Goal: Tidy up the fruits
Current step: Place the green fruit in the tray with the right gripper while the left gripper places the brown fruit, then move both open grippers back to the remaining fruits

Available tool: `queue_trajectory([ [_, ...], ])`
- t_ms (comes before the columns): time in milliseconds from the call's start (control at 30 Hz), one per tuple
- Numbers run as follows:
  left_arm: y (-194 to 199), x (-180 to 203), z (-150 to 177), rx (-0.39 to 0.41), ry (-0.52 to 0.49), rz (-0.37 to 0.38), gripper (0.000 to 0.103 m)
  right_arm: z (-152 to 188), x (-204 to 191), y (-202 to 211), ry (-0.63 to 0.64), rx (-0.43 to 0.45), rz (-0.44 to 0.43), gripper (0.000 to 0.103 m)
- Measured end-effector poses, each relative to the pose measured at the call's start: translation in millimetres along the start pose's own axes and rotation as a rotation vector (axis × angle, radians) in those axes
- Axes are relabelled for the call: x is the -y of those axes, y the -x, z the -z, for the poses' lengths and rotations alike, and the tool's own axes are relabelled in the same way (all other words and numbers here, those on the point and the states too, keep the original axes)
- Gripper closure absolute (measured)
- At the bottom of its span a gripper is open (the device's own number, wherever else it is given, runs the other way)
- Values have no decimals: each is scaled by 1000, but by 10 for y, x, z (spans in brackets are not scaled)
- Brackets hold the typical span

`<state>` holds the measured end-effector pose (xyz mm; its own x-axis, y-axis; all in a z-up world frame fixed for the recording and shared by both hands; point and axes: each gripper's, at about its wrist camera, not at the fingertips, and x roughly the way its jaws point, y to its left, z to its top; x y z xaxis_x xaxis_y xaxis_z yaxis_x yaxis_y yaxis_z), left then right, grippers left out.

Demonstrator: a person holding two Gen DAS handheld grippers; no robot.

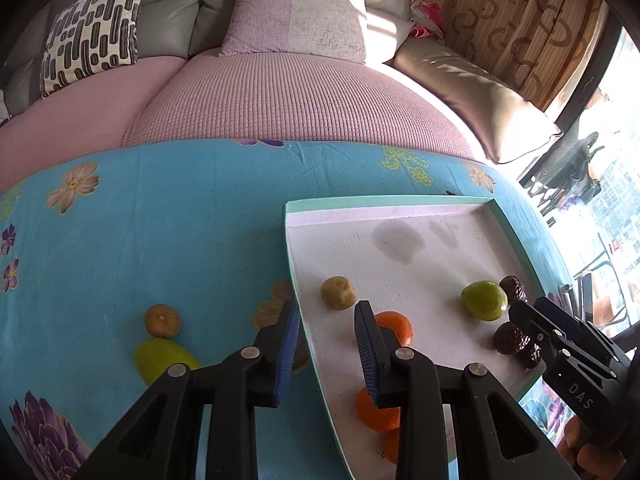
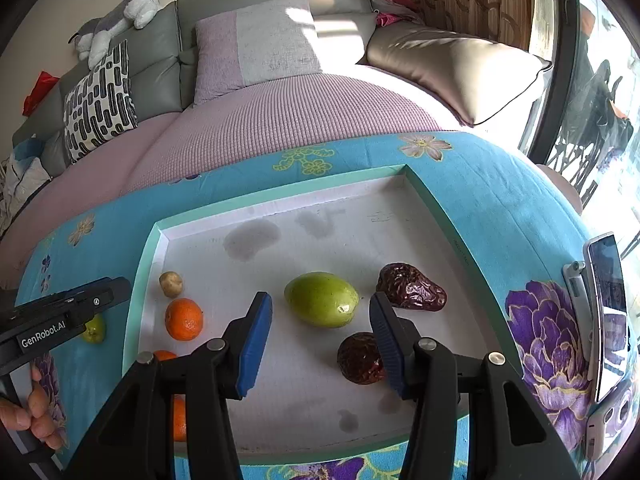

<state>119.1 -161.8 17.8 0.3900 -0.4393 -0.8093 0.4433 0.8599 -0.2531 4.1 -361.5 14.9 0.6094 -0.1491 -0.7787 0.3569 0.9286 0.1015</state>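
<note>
A white tray with a teal rim (image 1: 392, 200) (image 2: 280, 194) lies on the flowered blue cloth. In it are a green fruit (image 2: 322, 300) (image 1: 484, 300), dark red dates (image 2: 412, 287) (image 2: 360, 358), oranges (image 1: 394, 326) (image 2: 184, 319) and a small tan fruit (image 1: 338, 293) (image 2: 171, 283). On the cloth left of the tray lie a brownish-orange fruit (image 1: 162, 321) and a second green fruit (image 1: 162, 356). My left gripper (image 1: 326, 344) is open over the tray's left rim, holding nothing. My right gripper (image 2: 320, 344) (image 1: 528, 312) is open just short of the green fruit, one date beside its right finger.
A sofa with a pink cover (image 1: 300, 96) and cushions (image 2: 256, 44) runs behind the table. A phone on a stand (image 2: 608, 312) is at the table's right edge. A window (image 1: 608, 208) is on the right. A hand (image 2: 36, 412) holds the left gripper.
</note>
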Motion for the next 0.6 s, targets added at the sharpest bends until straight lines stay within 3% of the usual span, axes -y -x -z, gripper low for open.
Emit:
queue_trajectory([
  [233,-1,-101,93,-19,11,-19,71,99,-151,-64,38,-33,1,48],
  [267,-6,-115,99,-21,14,-21,68,104,-160,-73,41,-31,0,36],
  [300,-12,-125,101,-22,16,-25,65,108,-164,-79,43,-24,-1,30],
  [333,-17,-129,102,-22,16,-28,54,111,-164,-85,44,-19,0,25],
  [367,-18,-135,105,-21,17,-32,45,112,-159,-91,46,-18,4,25],
  [500,-20,-134,113,-18,14,-43,40,115,-89,-112,24,-20,26,20],
  [600,-26,-126,117,-14,9,-60,26,118,-45,-114,19,-17,41,16],
])
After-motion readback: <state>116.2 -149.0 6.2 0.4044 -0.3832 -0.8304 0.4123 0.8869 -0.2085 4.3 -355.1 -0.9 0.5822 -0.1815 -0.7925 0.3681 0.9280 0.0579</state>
